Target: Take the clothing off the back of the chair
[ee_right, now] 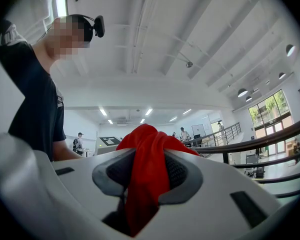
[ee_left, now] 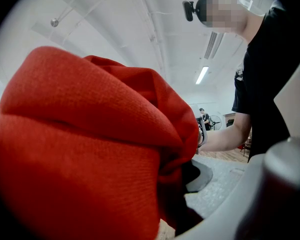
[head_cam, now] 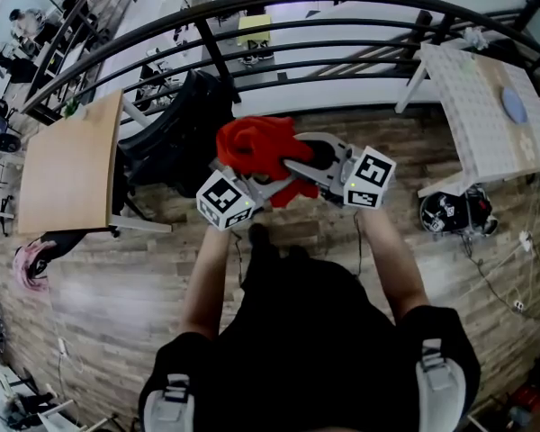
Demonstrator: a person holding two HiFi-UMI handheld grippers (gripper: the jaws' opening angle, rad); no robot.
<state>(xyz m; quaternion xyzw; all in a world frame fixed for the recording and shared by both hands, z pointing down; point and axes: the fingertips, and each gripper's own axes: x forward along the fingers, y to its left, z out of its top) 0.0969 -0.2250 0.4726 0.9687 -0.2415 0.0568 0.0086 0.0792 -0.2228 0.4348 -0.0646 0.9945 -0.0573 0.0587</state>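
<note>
Shows the red garment (head_cam: 252,147) held clear of the black chair (head_cam: 175,129), bunched before the chest between both tools. Has the right gripper (ee_right: 149,170) clamped on a hanging fold, the left gripper (head_cam: 272,185) buried in cloth, seemingly pinching a fold too. Judged light, soft, limp, not slippery or fragile; best taken by a thick gathered fold rather than one thin edge.

Bright, even indoor light from long white ceiling strip lamps (ee_left: 202,75); strong fisheye bending throughout; black corners in both gripper views; red knitted cloth (ee_left: 80,149) blurred, close against the left lens.
</note>
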